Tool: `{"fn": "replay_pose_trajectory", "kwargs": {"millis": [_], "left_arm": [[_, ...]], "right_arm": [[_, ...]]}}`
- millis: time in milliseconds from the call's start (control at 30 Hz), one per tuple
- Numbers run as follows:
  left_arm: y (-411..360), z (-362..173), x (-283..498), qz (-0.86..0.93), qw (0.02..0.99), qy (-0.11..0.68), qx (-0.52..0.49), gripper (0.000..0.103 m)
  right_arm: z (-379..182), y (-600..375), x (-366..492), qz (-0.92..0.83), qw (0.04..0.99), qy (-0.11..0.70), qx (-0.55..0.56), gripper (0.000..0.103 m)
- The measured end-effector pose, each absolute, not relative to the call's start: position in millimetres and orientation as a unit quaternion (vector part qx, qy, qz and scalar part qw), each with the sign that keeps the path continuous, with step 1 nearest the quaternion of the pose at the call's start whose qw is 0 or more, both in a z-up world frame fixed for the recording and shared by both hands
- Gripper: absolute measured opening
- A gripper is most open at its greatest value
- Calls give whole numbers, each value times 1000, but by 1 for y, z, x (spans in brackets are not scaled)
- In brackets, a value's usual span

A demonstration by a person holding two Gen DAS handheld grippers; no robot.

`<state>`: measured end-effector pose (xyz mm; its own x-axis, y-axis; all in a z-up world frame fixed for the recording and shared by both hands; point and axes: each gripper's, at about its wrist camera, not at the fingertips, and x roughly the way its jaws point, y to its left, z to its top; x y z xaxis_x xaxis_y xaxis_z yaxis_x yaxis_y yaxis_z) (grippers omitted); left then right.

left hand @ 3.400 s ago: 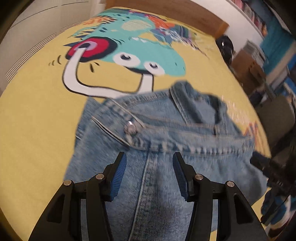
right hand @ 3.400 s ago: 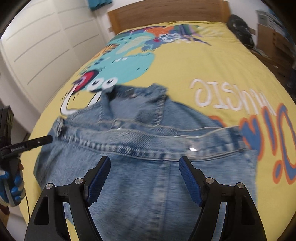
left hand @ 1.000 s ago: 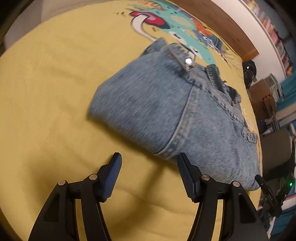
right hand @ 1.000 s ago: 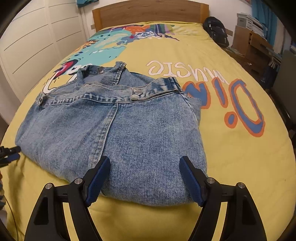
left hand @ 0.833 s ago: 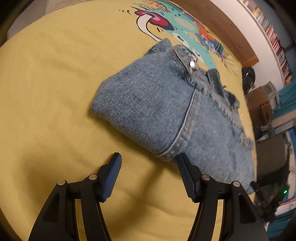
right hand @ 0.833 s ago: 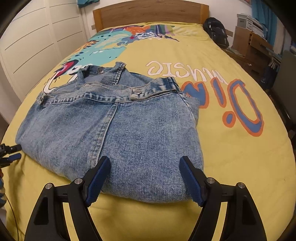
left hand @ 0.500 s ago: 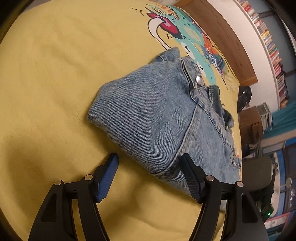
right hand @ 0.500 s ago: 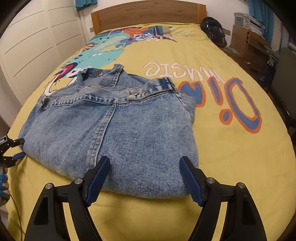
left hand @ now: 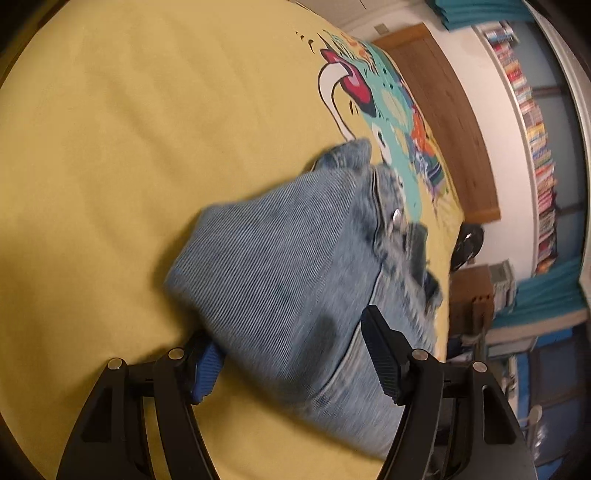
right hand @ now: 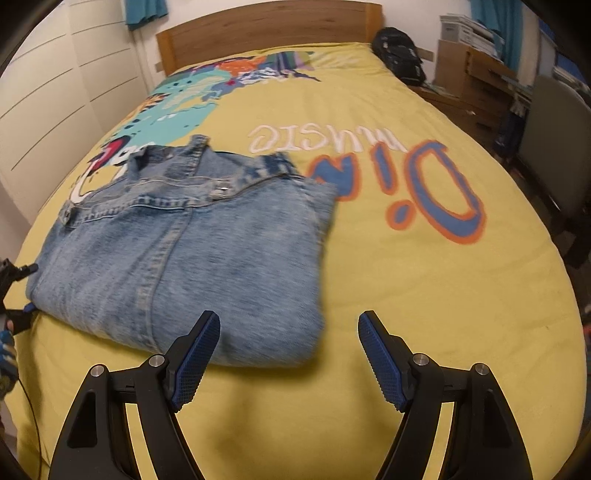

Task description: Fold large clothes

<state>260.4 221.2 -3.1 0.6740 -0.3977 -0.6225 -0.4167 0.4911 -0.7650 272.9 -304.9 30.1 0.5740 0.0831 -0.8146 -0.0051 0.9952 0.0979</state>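
Observation:
A folded blue denim garment (right hand: 192, 243) lies on the yellow printed bedspread (right hand: 424, 280). My left gripper (left hand: 291, 354) is open around the garment's (left hand: 295, 280) near left corner, one finger under the fold's edge and one on top; it also shows at the left edge of the right wrist view (right hand: 16, 291). My right gripper (right hand: 288, 343) is open and empty, just in front of the garment's near right corner, above the bedspread.
A wooden headboard (right hand: 266, 33) stands at the far end. A black bag (right hand: 400, 55), boxes and a grey chair (right hand: 557, 136) stand to the right of the bed. White wardrobe doors (right hand: 55, 96) run along the left. Bookshelves (left hand: 532, 129) line the wall.
My left gripper has moved forward onto the garment's corner, which now sits between its fingers. My right gripper has shifted right, toward the garment's near right corner.

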Motion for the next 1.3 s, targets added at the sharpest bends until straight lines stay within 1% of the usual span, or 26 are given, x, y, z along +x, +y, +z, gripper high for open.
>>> {"fn": "replay_pose_trajectory", "kwargs": {"millis": [167,233,267,300,333,400,567,700,1033,1300], "left_arm": [[226,-7,276,7,750,383,-540,65],[228,-6,279,8,747,383,-544,63],[229,-5,280,9,744,381,-548,57],[230,-4,281,10,742,381,-552,47],[231,-4,281,11,739,381,-555,43],[233,-1,281,16,737,384,-556,25],[222,15,286,23,752,393,-529,17],[204,36,295,19,770,395,-501,13],[145,87,312,-26,793,382,-473,10],[63,134,336,-99,807,378,-444,10]], "right_arm": [[29,-331,262,-2,884,466,44,78],[29,-343,256,-13,883,467,48,78],[28,-351,252,-19,883,467,53,78],[28,-357,249,-24,882,467,58,78],[27,-363,246,-29,881,468,61,78],[25,-374,238,-38,879,470,67,78],[20,-399,220,-50,877,471,85,78],[20,-417,209,-59,876,467,101,78],[22,-460,184,-75,877,453,139,79],[19,-483,165,-76,878,443,165,79]]}}
